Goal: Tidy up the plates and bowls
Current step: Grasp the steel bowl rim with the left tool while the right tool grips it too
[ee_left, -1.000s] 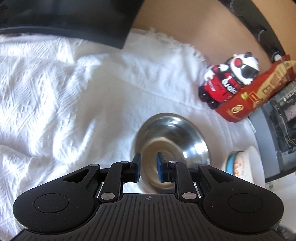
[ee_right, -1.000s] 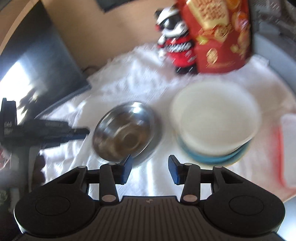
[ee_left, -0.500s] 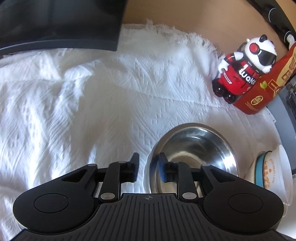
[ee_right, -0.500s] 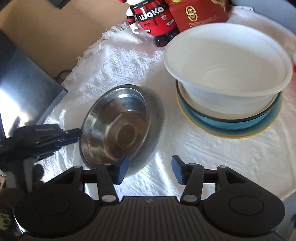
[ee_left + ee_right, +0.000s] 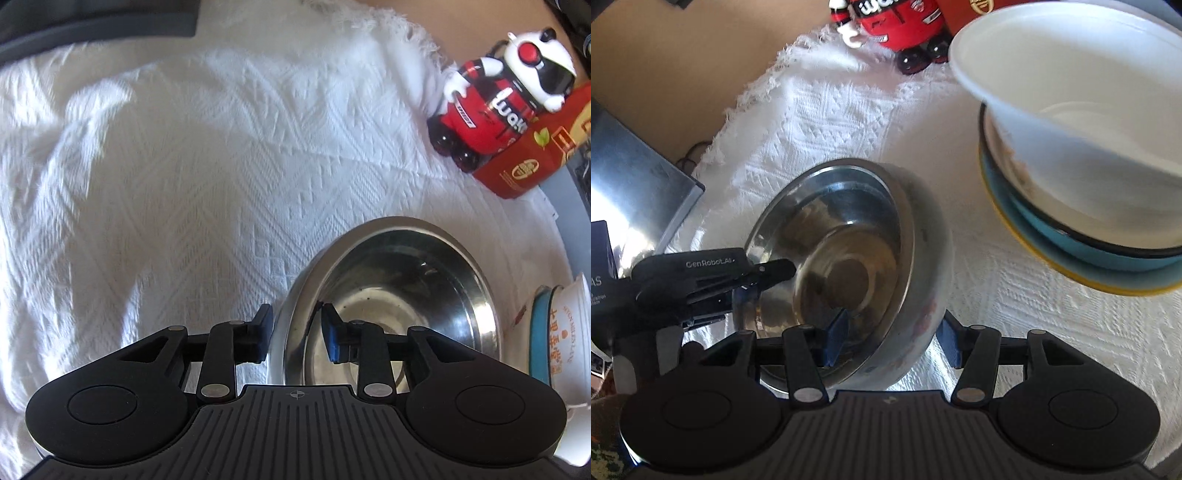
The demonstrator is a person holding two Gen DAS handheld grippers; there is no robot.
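A steel bowl (image 5: 399, 295) (image 5: 849, 258) sits on the white tablecloth (image 5: 184, 184). My left gripper (image 5: 295, 332) straddles its near rim, one pad outside and one inside, with a gap still showing beside the rim. It also shows in the right wrist view (image 5: 753, 277) at the bowl's left rim. My right gripper (image 5: 890, 339) is open, one finger inside the bowl and one outside its right wall. A white bowl (image 5: 1071, 99) tops a stack of a blue bowl (image 5: 1089, 243) and a yellow-rimmed plate (image 5: 1071, 277) on the right.
A red and white panda toy (image 5: 498, 96) and a red box (image 5: 528, 162) stand at the back right. A dark laptop (image 5: 631, 184) lies on the left of the cloth. The stack's edge (image 5: 554, 332) shows at the left wrist view's right.
Both grippers moved in on the steel bowl. The left one widened and slid over its rim. The right one came down over its other wall.
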